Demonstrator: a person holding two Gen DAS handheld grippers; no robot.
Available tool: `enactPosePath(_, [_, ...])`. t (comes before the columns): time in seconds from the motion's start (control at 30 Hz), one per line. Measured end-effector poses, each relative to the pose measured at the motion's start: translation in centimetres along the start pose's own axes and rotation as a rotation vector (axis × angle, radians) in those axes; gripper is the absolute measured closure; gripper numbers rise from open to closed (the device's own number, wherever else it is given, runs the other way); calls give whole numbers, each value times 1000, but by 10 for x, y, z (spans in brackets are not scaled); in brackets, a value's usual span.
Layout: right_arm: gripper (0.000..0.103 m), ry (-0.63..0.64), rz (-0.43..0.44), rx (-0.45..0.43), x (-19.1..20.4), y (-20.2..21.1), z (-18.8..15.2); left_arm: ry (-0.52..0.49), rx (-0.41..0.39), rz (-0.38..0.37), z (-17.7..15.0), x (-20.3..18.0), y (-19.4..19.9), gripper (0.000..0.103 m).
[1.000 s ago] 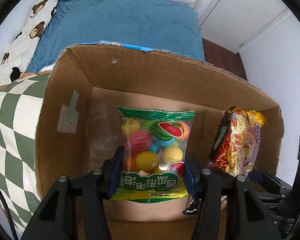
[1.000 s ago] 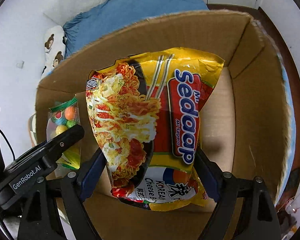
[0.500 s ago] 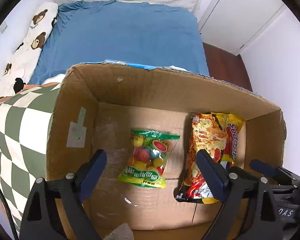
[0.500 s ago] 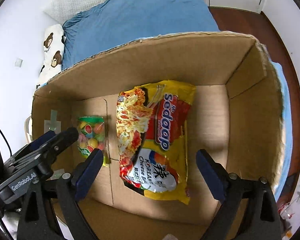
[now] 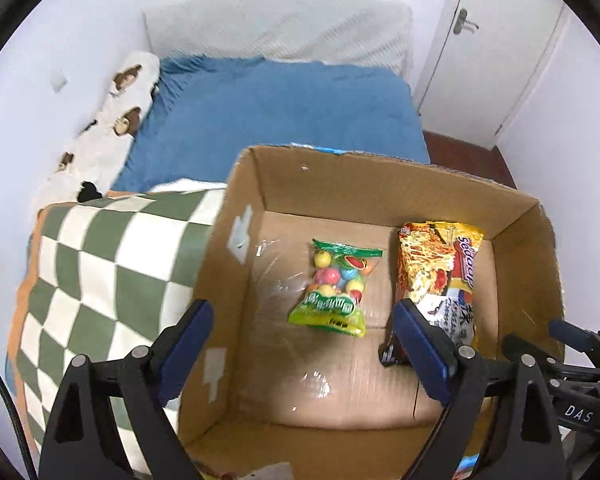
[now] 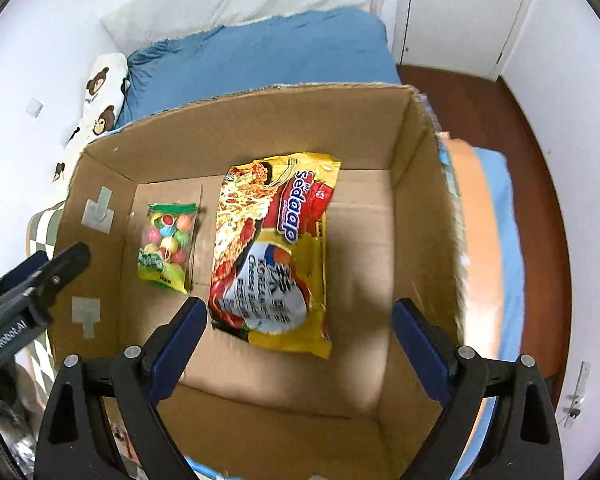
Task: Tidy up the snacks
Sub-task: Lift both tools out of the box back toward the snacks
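An open cardboard box (image 5: 236, 184) (image 6: 424, 200) holds two snacks lying flat on its floor. A green bag of colourful gum balls (image 5: 334, 290) (image 6: 166, 246) lies to the left. A yellow Sedaap noodle packet (image 5: 440, 272) (image 6: 272, 248) lies to its right. My left gripper (image 5: 304, 344) is open and empty above the box's near left side. My right gripper (image 6: 296, 340) is open and empty above the near edge of the box, just short of the noodle packet.
The box sits on a bed with a blue cover (image 5: 276, 108). A green and white checked cushion (image 5: 100, 264) lies left of the box. A bear-print pillow (image 6: 100, 96) lies by the wall. A white door (image 5: 492, 40) and dark wood floor (image 6: 520, 128) are at the right.
Both grippers let go of their snacks and opened. The gum bag and noodle packet now lie on the box floor. Both grippers have pulled up and back from the box.
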State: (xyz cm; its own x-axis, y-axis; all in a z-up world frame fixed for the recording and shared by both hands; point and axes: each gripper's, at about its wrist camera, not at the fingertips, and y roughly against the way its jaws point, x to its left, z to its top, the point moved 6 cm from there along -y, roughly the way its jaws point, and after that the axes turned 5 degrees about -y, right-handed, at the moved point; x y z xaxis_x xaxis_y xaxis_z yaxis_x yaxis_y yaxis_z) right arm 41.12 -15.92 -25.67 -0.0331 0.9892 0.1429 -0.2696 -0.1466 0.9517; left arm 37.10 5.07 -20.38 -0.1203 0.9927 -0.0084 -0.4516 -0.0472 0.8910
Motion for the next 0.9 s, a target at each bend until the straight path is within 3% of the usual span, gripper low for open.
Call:
enactPosePath(0.4, [7,42,14,-186,-3,99,-58,-8,-129,21,-46,-10,85,11])
enactPosePath(0.73, [7,3,66,-198,4,145,-124,-29,-153,4,-87,-4,131,11])
enactPosePath(0.9, [7,-65,94,-127,-5,134,-177,-50,-85,6,-134,7,125,11])
